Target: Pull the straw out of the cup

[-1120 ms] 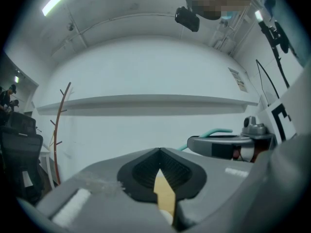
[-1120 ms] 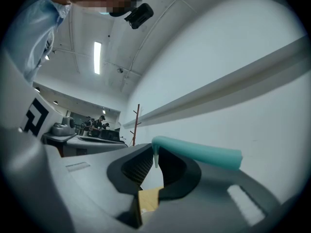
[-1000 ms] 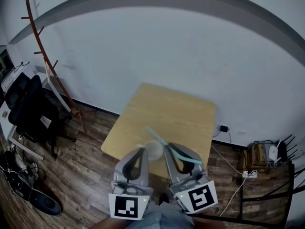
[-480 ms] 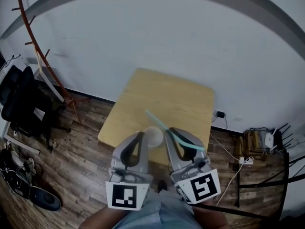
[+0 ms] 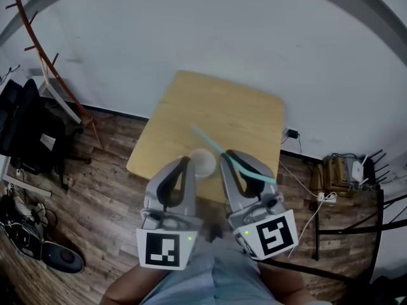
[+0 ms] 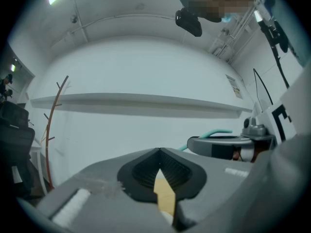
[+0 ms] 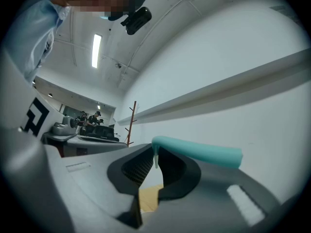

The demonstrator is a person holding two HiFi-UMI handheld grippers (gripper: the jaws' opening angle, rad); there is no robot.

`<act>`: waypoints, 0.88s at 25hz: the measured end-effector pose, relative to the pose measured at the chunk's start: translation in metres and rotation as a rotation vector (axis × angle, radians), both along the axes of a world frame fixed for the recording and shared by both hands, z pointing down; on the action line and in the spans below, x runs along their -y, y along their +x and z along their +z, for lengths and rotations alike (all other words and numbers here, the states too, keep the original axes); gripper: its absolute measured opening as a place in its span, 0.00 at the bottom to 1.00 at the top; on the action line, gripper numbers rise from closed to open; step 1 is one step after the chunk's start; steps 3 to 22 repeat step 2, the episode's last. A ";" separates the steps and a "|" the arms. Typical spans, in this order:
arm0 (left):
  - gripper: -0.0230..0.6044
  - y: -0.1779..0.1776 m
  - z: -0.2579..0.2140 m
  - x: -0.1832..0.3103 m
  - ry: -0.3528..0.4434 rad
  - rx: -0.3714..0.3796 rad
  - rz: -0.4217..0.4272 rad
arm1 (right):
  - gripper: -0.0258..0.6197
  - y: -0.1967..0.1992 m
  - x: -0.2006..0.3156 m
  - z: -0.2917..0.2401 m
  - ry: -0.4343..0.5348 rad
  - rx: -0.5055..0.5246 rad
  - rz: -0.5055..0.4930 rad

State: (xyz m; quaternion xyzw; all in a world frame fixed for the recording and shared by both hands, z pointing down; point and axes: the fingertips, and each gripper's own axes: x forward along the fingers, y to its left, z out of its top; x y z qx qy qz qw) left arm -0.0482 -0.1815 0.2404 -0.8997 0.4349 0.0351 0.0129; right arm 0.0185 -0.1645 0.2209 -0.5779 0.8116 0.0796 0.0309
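Teal straw is pinched right at the tips of the right hand-held gripper, which is clamped down on it, and the bent end pokes out sideways past the jaws. From the head view the straw seems to lie crossways above the white cup, with its far end out over the wooden surface. I'd call it pretty much out, but I can't swear the lower end has cleared the rim. The cup sits toward the near edge of the surface, between the two grippers. The left hand-held gripper is closed on nothing, tips touching, just beside the cup.

How I'd do it: hold the pinch firm, since the grip is only at the very tips and a straw is probably slick and squashy. Lift up and away from the cup rather than dragging sideways, because a light cup that near the edge would likely tip. The empty left one could steady the cup wall if it wobbles.

Around the room there's a coat rack and a black office chair on the left, and a power strip with cables on the wood floor at right. None of that is close. Only the cup's rim and the left gripper could snag anything.
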 end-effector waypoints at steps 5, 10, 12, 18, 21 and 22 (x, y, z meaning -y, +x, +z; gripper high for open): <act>0.07 0.001 0.001 0.000 0.001 0.001 0.000 | 0.10 0.001 0.000 0.001 -0.002 0.007 -0.002; 0.07 0.001 0.001 0.000 0.001 0.001 0.000 | 0.10 0.001 0.000 0.001 -0.002 0.007 -0.002; 0.07 0.001 0.001 0.000 0.001 0.001 0.000 | 0.10 0.001 0.000 0.001 -0.002 0.007 -0.002; 0.07 0.001 0.001 0.000 0.001 0.001 0.000 | 0.10 0.001 0.000 0.001 -0.002 0.007 -0.002; 0.07 0.001 0.001 0.000 0.001 0.001 0.000 | 0.10 0.001 0.000 0.001 -0.002 0.007 -0.002; 0.07 0.001 0.001 0.000 0.001 0.001 0.000 | 0.10 0.001 0.000 0.001 -0.002 0.007 -0.002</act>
